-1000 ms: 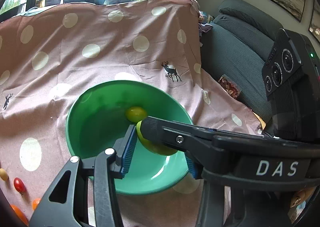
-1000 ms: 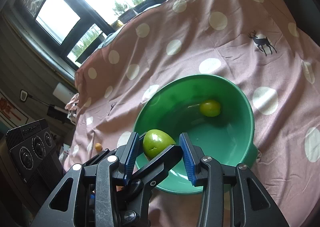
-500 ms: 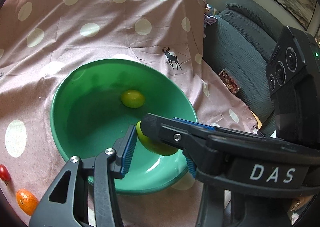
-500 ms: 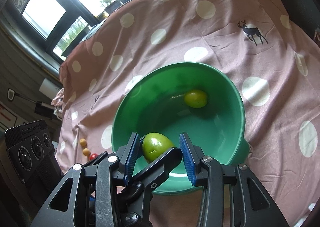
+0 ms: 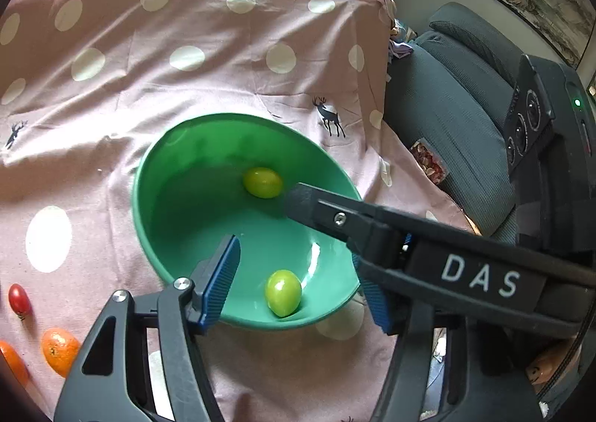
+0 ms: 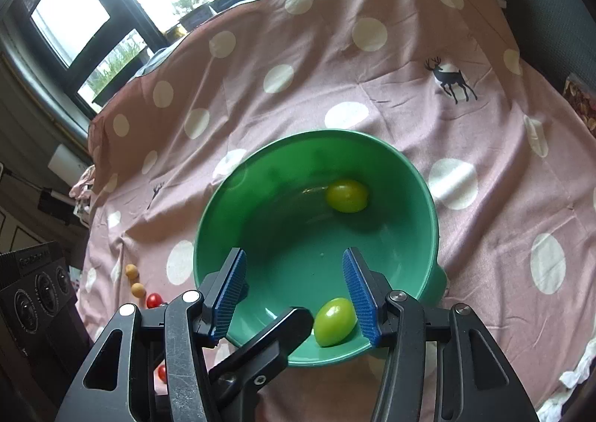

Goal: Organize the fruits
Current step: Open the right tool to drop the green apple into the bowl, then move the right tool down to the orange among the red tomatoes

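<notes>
A green bowl [image 5: 149,206] [image 6: 424,206] sits on a pink polka-dot cloth. Two green fruits lie loose in it: one near the far side [image 5: 262,181] [image 6: 347,195], one by the near wall [image 5: 283,292] [image 6: 333,321]. My left gripper [image 5: 294,254] hangs over the near rim, its jaws opening, and the near fruit lies below the gap, untouched. My right gripper [image 6: 294,262] is over the same spot, its jaws also opening, with nothing pressed between them. Each gripper's black finger crosses the other's view.
Left of the bowl on the cloth are a red cherry tomato [image 5: 19,301] [image 6: 154,300], small oranges [image 5: 59,351] and two tan round fruits [image 6: 131,270]. A grey sofa [image 5: 447,105] with a snack bag [image 5: 428,165] borders the cloth on the right.
Both grippers' jaws have widened. The green fruit that was held up between the fingers now lies in the bowl by its near wall.
</notes>
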A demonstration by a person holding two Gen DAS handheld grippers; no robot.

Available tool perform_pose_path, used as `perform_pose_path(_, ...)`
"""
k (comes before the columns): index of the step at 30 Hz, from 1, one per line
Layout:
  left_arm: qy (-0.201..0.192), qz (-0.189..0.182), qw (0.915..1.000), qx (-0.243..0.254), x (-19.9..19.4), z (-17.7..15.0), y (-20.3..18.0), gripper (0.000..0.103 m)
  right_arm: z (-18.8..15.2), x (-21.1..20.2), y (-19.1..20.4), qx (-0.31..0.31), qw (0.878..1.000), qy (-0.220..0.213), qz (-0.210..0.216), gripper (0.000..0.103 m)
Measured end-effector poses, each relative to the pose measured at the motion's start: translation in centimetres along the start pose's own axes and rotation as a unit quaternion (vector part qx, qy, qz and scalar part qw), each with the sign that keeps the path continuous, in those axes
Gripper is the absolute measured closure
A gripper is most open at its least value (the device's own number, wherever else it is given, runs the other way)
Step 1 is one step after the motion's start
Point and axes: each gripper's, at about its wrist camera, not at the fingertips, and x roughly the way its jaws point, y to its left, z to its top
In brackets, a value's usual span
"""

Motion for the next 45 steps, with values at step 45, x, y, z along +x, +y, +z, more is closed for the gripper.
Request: perform_pose_path(45, -0.019, 0.129, 0.9855, -0.108, -9.9, -8.0, 15.7, 0.039, -7.0, 8.3, 15.3, -0.100, 0.982, 0.121, 0.106, 0.034)
